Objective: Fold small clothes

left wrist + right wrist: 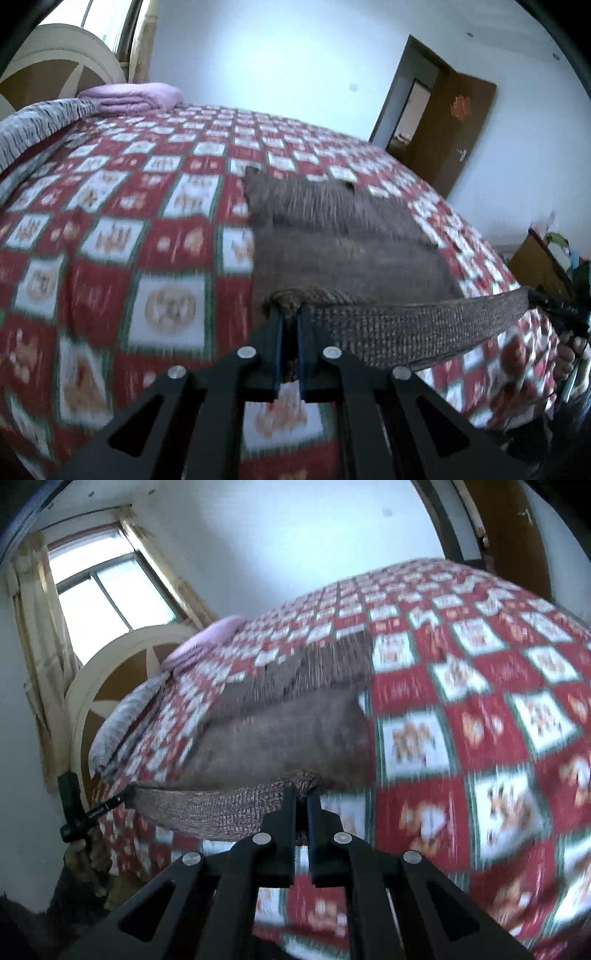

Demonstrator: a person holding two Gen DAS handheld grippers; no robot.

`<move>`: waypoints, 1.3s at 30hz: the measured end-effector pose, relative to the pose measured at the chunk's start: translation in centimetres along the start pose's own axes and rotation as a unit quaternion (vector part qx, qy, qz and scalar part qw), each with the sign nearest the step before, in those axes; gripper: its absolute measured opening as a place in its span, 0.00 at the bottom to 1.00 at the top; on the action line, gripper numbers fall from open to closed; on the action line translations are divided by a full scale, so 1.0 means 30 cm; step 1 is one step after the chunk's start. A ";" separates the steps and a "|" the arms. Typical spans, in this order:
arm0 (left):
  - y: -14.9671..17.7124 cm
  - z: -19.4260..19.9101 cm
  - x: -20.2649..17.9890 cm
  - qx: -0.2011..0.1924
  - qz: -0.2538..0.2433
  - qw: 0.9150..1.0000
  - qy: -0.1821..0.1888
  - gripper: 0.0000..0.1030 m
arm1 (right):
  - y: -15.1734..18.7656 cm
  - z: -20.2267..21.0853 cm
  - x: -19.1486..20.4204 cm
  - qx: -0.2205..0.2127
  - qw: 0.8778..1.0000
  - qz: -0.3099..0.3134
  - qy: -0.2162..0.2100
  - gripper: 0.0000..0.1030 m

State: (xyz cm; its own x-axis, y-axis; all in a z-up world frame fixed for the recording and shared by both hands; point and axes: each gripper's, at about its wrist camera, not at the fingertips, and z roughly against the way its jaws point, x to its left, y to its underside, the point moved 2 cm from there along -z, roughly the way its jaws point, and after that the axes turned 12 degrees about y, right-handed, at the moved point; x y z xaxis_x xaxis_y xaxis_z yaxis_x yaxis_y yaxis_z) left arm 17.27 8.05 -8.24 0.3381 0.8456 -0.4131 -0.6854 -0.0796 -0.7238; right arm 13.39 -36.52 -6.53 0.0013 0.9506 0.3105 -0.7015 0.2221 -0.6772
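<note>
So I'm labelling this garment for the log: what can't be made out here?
- Garment type: motion blur in both views; far end lies flat, shape unclear.
- Pinched hem corners: hidden between the left tool fingers and the right tool fingers.
- Bedspread prints: blurred.
- Underside of the stretched hem: faces away from both cameras.

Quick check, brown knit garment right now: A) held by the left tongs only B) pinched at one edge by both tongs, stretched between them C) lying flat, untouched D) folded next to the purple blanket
B: the left tongs and right tongs each clamp the ribbed edge of the brown knit garment, which spans between them above the checkered bedspread.
</note>
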 end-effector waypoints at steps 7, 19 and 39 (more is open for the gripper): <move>-0.193 -0.091 -0.009 -0.019 -0.016 1.000 -0.009 0.06 | -0.189 -0.052 0.029 -0.033 0.999 0.002 0.007 0.04; -0.505 -0.317 0.000 -0.034 -0.054 0.997 -0.053 0.06 | -0.517 -0.253 0.014 -0.045 0.999 0.001 0.029 0.04; -0.423 -0.692 0.182 0.051 -0.097 0.973 -0.203 0.61 | -0.577 -0.891 0.000 0.041 0.979 0.103 0.169 0.71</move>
State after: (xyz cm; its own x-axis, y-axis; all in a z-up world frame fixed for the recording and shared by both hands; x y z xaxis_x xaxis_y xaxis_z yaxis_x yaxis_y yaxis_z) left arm 41.21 2.73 -12.79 0.1988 0.9800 -0.0064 -0.7012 0.1377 -0.6996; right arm 44.58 -34.57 -12.65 0.0794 0.9940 -0.0755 -0.7662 0.0124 -0.6424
